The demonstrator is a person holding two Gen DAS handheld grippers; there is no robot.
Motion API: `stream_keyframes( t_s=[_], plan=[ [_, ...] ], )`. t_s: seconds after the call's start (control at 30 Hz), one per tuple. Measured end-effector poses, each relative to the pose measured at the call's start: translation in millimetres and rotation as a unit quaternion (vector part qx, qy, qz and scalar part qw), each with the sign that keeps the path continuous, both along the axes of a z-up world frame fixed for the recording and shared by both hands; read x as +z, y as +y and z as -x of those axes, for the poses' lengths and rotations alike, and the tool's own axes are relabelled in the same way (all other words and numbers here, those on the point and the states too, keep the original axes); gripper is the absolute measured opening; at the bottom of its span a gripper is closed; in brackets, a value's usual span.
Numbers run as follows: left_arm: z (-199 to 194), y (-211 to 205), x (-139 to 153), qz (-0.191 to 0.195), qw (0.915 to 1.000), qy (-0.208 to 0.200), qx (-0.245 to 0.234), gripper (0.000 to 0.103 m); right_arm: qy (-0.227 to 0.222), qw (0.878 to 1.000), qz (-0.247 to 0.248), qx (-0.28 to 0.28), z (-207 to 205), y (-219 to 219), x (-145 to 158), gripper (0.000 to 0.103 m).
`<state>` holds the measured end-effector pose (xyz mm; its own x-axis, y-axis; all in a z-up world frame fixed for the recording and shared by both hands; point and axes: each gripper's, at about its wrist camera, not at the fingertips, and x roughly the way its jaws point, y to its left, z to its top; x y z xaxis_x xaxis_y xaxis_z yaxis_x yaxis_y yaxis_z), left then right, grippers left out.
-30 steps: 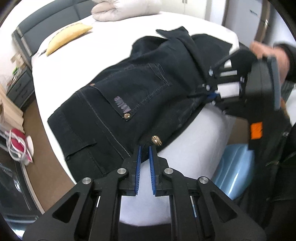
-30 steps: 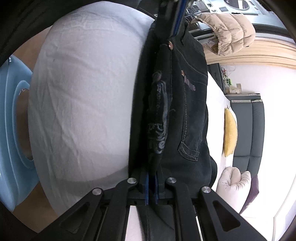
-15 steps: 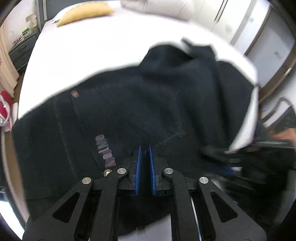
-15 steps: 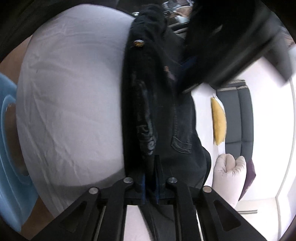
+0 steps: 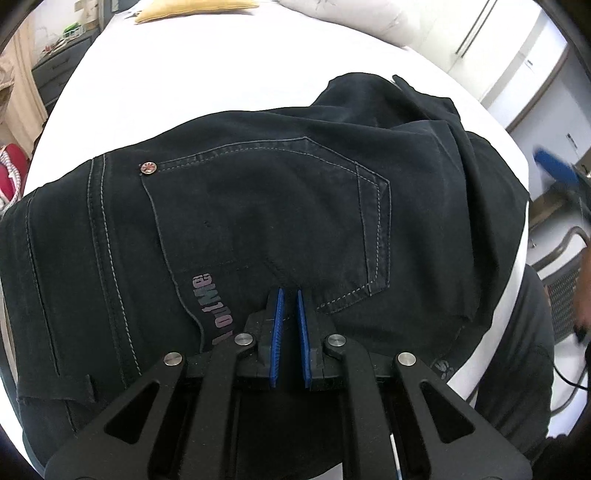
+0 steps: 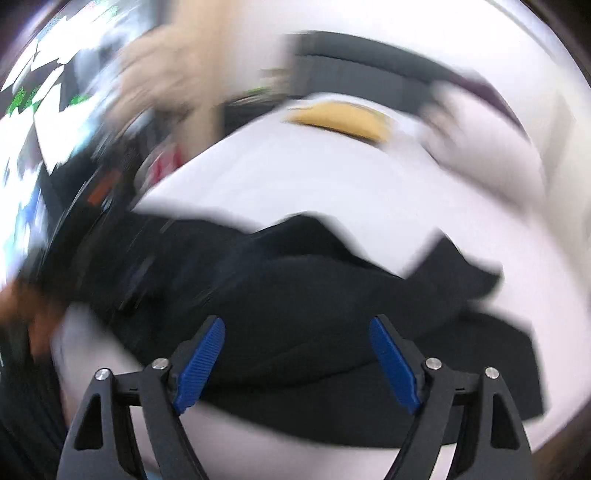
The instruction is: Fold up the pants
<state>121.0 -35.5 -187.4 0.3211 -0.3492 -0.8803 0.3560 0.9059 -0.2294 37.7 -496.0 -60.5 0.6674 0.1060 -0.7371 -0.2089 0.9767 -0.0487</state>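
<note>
Black jeans lie on the white bed, back pocket and a copper rivet facing up, with a fold of cloth at the right. My left gripper hovers close over the pocket's lower edge, jaws nearly together with a thin gap and nothing between them. In the blurred right wrist view the jeans lie spread below my right gripper, which is wide open and empty. The right gripper's blue pad shows at the far right of the left wrist view.
A yellow pillow and a pale duvet lie at the bed's far end. White cupboards stand at the right. A dark drawer unit and a red item are at the left. A chair is at the right edge.
My right gripper has let go of the jeans, opened wide and swung away fast. My left gripper has moved in over the back pocket. The jeans now lie flat on the bed.
</note>
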Motion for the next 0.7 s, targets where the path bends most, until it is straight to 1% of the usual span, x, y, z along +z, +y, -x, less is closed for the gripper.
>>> stream_keyframes(
  t_s=[0.03, 0.07, 0.1, 0.13, 0.17, 0.23, 0.3, 0.33, 0.4, 0.47, 0.53, 0.63, 0.67, 0.7],
  plan=[
    [1.7, 0.1, -0.9, -0.001, 1.0000, -0.001, 0.003, 0.008, 0.003, 0.998, -0.042, -0.046, -18.1, -29.3, 5.5, 0.080],
    [2.2, -0.4, -1.5, -0.002, 1.0000, -0.002, 0.005, 0.008, 0.005, 0.993, -0.078, -0.086, -35.6, -55.7, 9.2, 0.080],
    [2.7, -0.7, -2.0, -0.003, 1.0000, -0.003, 0.007, 0.008, 0.010, 0.986, -0.099, -0.132, -53.2, -81.4, 9.3, 0.080],
    [3.6, -1.8, -2.9, -0.003, 0.9999, -0.003, 0.009, 0.008, 0.021, 0.978, -0.105, -0.180, -73.1, -105.0, 7.7, 0.078],
    [3.7, -1.9, -3.4, -0.003, 0.9999, -0.004, 0.010, 0.008, 0.036, 0.971, -0.105, -0.210, -87.4, -122.4, 3.8, 0.076],
    [4.2, -1.1, -4.0, -0.002, 0.9999, -0.004, 0.011, 0.008, 0.062, 0.959, -0.117, -0.252, -127.7, -151.2, -6.1, 0.075],
    [4.6, 0.0, -4.3, 0.000, 0.9999, -0.003, 0.010, 0.008, 0.083, 0.953, -0.112, -0.268, -157.0, -161.7, -15.2, 0.075],
    [4.2, 1.4, -4.8, 0.003, 0.9999, 0.000, 0.010, 0.008, 0.089, 0.953, -0.099, -0.273, -173.2, -162.5, -20.8, 0.075],
    [2.0, 4.8, -3.9, 0.010, 0.9999, 0.005, 0.010, 0.008, 0.101, 0.955, -0.078, -0.269, -197.4, -154.9, -31.5, 0.075],
    [-0.4, 8.3, -3.7, 0.016, 0.9998, 0.009, 0.011, 0.008, 0.116, 0.954, -0.048, -0.273, -218.6, -150.3, -47.7, 0.075],
    [-1.1, 10.5, -3.3, 0.018, 0.9997, 0.010, 0.011, 0.008, 0.146, 0.946, -0.017, -0.289, -243.2, -152.9, -67.7, 0.075],
    [-1.2, 11.7, -3.6, 0.016, 0.9998, 0.009, 0.011, 0.008, 0.196, 0.933, -0.010, -0.303, -262.8, -154.1, -98.4, 0.072],
    [-1.3, 11.5, -3.4, 0.014, 0.9998, 0.008, 0.010, 0.008, 0.203, 0.930, -0.009, -0.307, -265.2, -154.3, -105.6, 0.072],
    [-1.0, 11.0, -3.4, 0.012, 0.9999, 0.006, 0.010, 0.008, 0.197, 0.930, -0.011, -0.311, -265.1, -154.8, -108.2, 0.071]
  ],
)
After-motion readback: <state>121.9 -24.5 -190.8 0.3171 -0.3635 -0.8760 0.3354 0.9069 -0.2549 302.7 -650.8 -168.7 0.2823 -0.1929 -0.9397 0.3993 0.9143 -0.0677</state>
